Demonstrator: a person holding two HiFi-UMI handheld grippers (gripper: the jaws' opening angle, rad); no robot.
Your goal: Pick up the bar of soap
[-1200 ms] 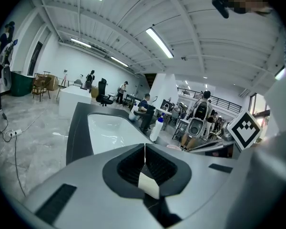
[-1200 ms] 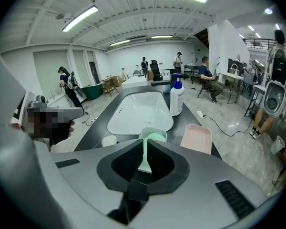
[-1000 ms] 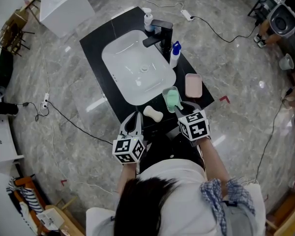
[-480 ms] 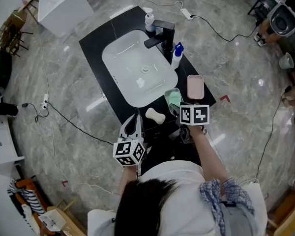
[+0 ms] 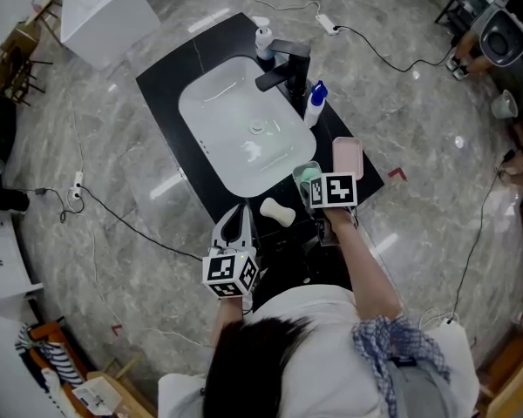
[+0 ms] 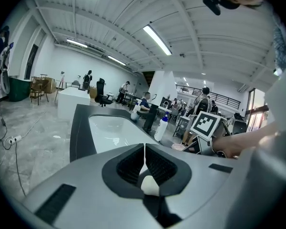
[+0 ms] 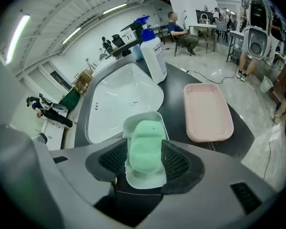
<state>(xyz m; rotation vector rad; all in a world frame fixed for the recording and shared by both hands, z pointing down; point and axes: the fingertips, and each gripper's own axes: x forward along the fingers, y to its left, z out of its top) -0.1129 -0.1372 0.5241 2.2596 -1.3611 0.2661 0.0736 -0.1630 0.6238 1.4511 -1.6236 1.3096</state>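
Right gripper is held nose-down over the green soap, which lies in its dish just beside the sink, at its near right corner. The jaws stand apart and have just been opening. The soap is seen between them, not yet pressed.

The descent is to be kept centred, so that the pads meet the soap's long sides, not the dish rim. A slippery bar is judged likely, so closure is to be made low on it.

Left gripper is closed on nothing, before the sink.

Counted:
- soaps 2 (green; cream soap before the sink)
- dish 1
- tray 1
- bottles 2 (pump bottle, blue-capped bottle)
- faucet 1
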